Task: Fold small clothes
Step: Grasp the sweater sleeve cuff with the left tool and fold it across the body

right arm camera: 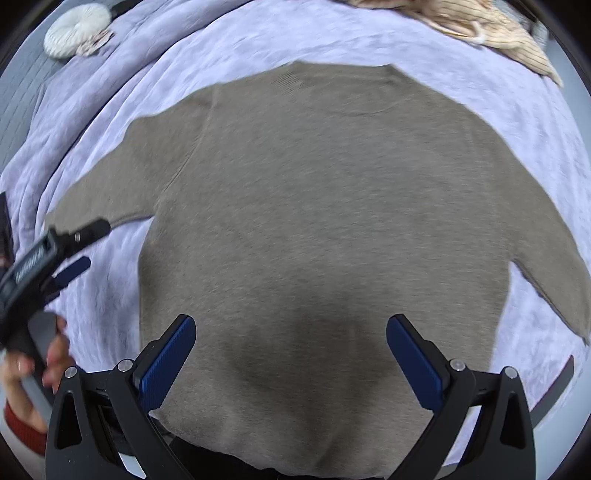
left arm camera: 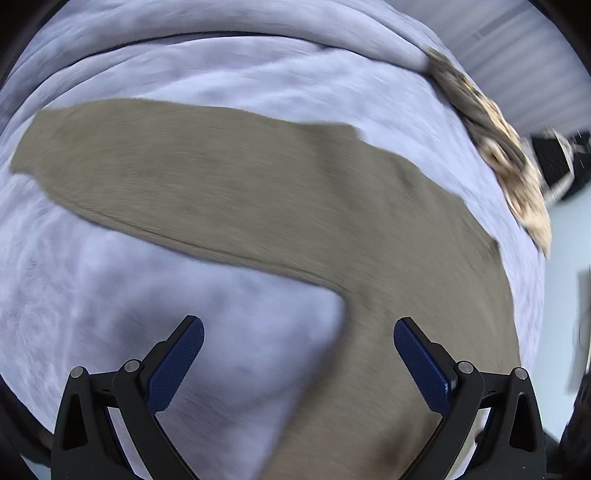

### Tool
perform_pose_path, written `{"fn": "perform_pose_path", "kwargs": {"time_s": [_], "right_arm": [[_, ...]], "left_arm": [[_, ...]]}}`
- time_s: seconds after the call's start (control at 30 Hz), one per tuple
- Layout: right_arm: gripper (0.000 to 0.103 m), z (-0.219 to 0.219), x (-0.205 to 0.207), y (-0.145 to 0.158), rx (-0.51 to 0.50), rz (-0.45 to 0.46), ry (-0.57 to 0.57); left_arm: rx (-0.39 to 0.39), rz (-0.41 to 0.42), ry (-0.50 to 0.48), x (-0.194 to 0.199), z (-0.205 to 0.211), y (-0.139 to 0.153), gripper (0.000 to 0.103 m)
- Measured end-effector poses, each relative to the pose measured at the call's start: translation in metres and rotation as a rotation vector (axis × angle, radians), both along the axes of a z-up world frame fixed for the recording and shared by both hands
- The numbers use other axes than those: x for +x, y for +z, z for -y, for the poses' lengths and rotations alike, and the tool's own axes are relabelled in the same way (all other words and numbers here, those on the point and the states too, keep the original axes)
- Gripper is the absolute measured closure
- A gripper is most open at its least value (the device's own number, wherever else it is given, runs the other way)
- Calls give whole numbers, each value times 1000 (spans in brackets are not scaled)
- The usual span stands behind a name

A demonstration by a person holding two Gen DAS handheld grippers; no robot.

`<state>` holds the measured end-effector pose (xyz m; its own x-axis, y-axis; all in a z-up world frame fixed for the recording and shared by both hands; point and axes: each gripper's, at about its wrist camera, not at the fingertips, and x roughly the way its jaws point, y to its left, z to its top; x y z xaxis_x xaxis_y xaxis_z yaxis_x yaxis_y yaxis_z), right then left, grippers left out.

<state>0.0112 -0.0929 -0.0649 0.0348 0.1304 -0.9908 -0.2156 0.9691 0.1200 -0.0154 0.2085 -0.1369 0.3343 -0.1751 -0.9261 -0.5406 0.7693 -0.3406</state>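
Left gripper, jaws apart and empty, hovers by the near sleeve; right gripper, likewise apart, hovers over the hem; one taupe sweater lies flat on the lilac blanket, sleeves spread, presumably readied for folding; one cream garment waits beyond.

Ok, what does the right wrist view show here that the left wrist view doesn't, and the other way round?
Only the right wrist view shows the sweater's whole body with neckline and both sleeves, the left gripper seen from outside in the person's hand, a white round cushion, and its own right gripper, open.

Only the left wrist view shows one sleeve stretched out long, and a dark object past the bed's edge.

Both share the taupe sweater lying flat on the lavender blanket, and a beige patterned garment at the far edge.
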Motion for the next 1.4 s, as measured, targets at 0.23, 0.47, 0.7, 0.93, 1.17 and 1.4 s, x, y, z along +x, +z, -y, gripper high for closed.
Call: {"fn": "perform_pose_path", "kwargs": {"time_s": [0.23, 0.47, 0.7, 0.93, 1.17, 1.4], "right_arm": [[0, -51, -17, -32, 67, -24, 128], [0, -75, -27, -59, 117, -41, 184], [0, -74, -37, -65, 204, -17, 217], [0, -34, -34, -51, 252, 41, 127], [0, 45, -19, -38, 233, 133, -46], [0, 117, -20, -52, 177, 138, -200]], "left_arm": [[-51, 43, 295, -20, -109, -51, 0], [-1, 157, 334, -4, -136, -52, 69], [91, 310, 269, -4, -118, -16, 95], [213, 513, -70, 44, -13, 79, 95], [99, 536, -372, 110, 137, 88, 95], [203, 318, -609, 129, 258, 22, 94]]}}
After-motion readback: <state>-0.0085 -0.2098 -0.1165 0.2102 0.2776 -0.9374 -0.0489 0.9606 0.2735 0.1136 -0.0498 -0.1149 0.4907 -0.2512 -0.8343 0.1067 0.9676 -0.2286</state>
